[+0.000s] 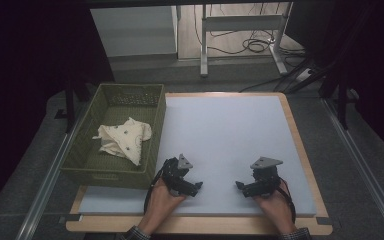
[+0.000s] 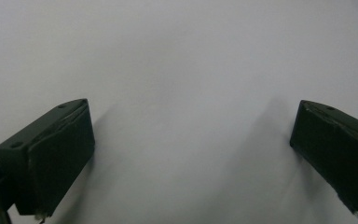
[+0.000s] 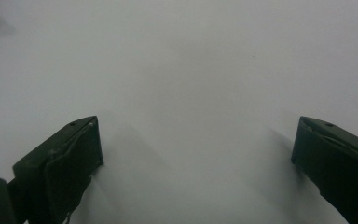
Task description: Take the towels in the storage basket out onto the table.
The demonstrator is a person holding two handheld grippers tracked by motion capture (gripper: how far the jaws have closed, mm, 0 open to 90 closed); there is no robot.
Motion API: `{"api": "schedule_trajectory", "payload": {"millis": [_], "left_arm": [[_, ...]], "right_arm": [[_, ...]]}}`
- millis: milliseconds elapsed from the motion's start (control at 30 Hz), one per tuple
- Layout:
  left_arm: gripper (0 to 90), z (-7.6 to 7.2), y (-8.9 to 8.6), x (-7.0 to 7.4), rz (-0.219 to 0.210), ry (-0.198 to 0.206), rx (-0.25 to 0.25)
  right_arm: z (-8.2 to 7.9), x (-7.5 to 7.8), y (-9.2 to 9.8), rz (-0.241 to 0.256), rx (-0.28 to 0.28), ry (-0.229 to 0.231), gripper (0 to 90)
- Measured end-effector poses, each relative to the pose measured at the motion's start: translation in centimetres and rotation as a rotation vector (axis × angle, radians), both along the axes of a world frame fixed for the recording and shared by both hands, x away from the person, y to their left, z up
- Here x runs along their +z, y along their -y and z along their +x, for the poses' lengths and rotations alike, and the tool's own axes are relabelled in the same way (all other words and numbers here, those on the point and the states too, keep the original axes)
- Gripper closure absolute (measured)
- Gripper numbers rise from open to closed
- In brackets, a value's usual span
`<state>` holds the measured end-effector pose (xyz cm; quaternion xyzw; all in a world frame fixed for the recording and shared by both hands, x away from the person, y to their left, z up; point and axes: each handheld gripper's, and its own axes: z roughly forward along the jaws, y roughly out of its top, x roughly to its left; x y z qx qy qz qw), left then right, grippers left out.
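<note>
Left gripper (image 1: 196, 187) and right gripper (image 1: 240, 186): black fingers (image 2: 51, 158) spread wide apart, gripping nothing, tips facing each other low over the pale grey table (image 1: 230, 135) near its front edge. Cream patterned cloth (image 1: 124, 138) lies crumpled inside the olive-green woven plastic basket (image 1: 105, 177), just left of the left gripper.

Cream cloth (image 1: 122, 138) with small dark dots, in an olive-green basket (image 1: 82, 150); pale blue-grey mat (image 1: 230, 135) on a light wood table (image 1: 300, 145); black grippers (image 1: 198, 188) (image 1: 239, 185).
</note>
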<state>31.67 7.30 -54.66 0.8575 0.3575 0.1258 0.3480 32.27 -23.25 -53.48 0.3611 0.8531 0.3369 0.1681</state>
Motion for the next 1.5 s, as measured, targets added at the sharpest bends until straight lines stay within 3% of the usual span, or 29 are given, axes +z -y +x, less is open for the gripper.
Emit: {"api": "schedule_trajectory", "payload": {"millis": [433,967,1167,1300,1500], "left_arm": [[0.0,0.0,0.0,0.0,-0.002,-0.003,-0.001],[1.5,0.1,0.8,0.7,-0.019,-0.017,-0.037],[1.5,0.2,1.3,2.0,-0.017,-0.015,-0.061],[1.6,0.4,1.6,3.0,-0.049,-0.018,-0.08],[1.5,0.8,1.9,4.0,-0.057,-0.026,-0.105]], "right_arm": [[0.0,0.0,0.0,0.0,0.0,0.0,1.8],[0.0,0.0,0.0,0.0,0.0,0.002,1.8],[0.0,0.0,0.0,0.0,0.0,0.003,1.8],[0.0,0.0,0.0,0.0,0.0,0.002,1.8],[0.0,0.0,0.0,-0.001,0.0,0.003,1.8]]}}
